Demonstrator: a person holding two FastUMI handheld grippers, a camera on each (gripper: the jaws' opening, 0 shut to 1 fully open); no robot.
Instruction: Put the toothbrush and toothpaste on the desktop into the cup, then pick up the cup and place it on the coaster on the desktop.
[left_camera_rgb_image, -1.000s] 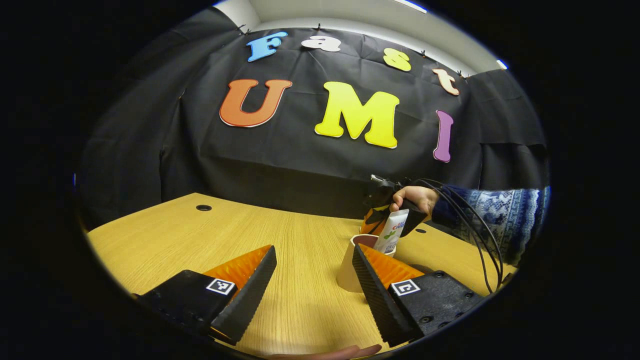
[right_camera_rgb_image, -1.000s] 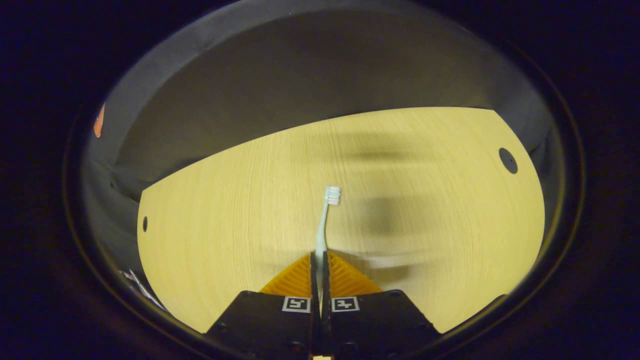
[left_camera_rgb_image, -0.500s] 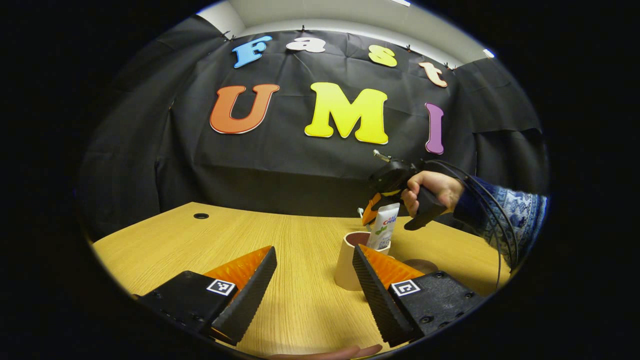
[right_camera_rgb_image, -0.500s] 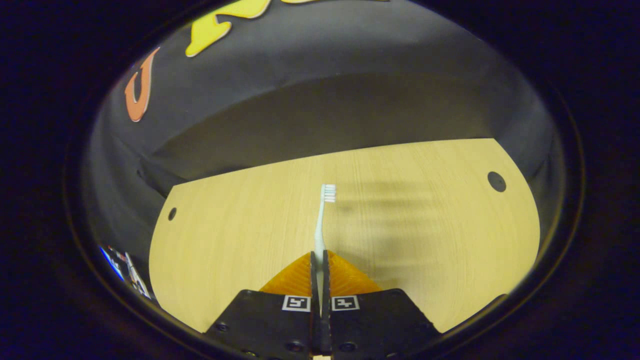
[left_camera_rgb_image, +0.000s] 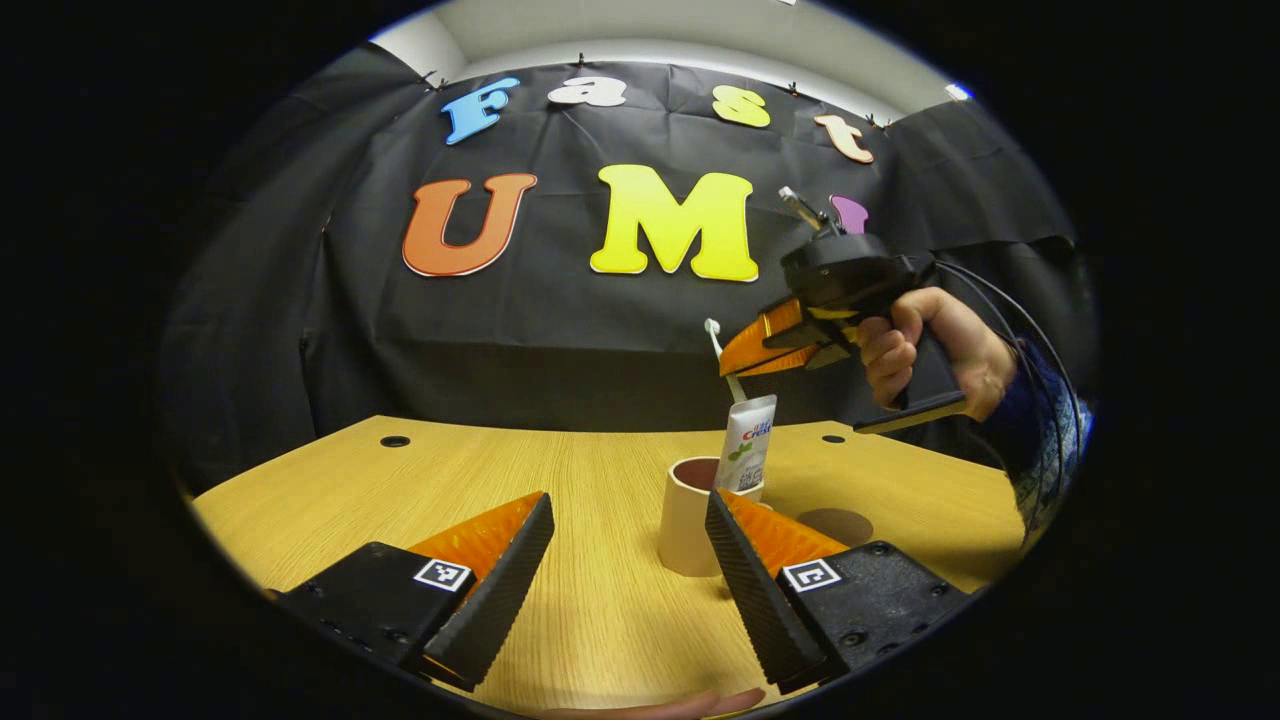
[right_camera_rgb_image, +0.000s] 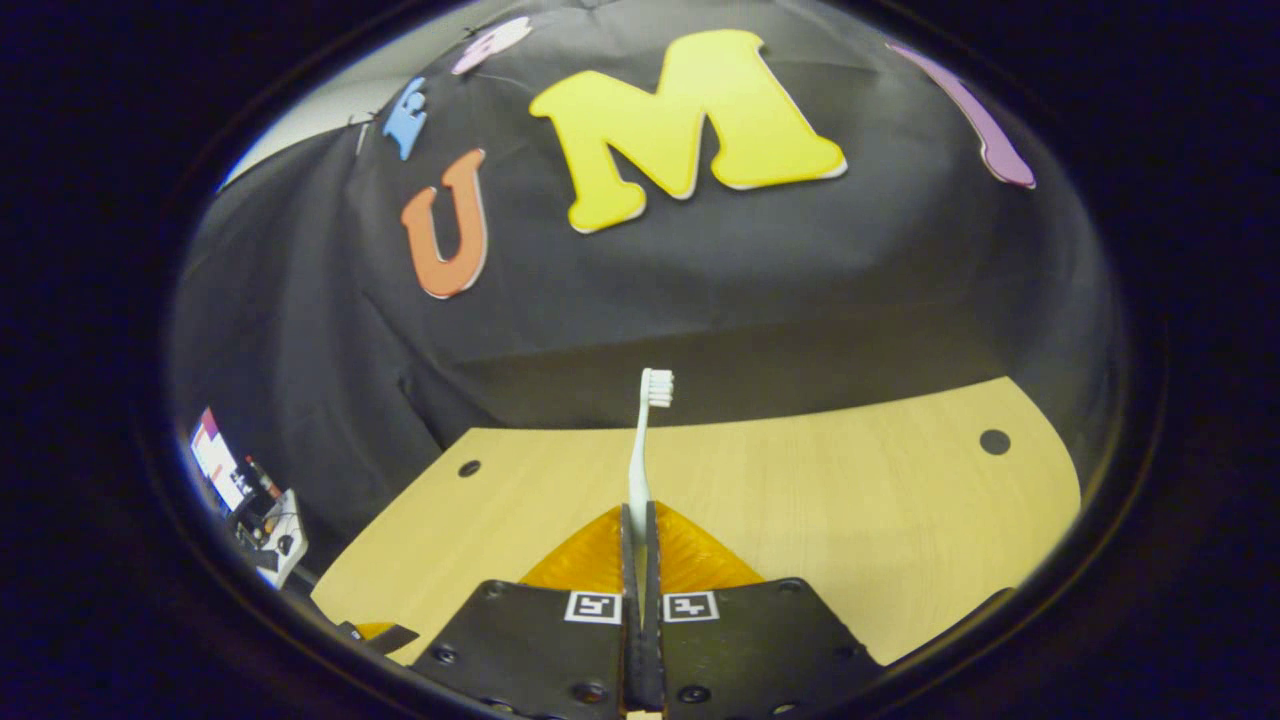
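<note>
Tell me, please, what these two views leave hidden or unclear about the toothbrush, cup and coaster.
- Toothbrush: handle end hidden between the right gripper fingers, right gripper view.
- Cup: lower right side behind the left gripper finger, left gripper view.
- Toothpaste: bottom hidden inside the cup.
- Coaster: near edge behind that finger.

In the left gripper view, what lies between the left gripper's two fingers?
Only bare desktop lies between the fingers in the left gripper view; the cup with the toothpaste stands beyond the right-hand finger.
</note>
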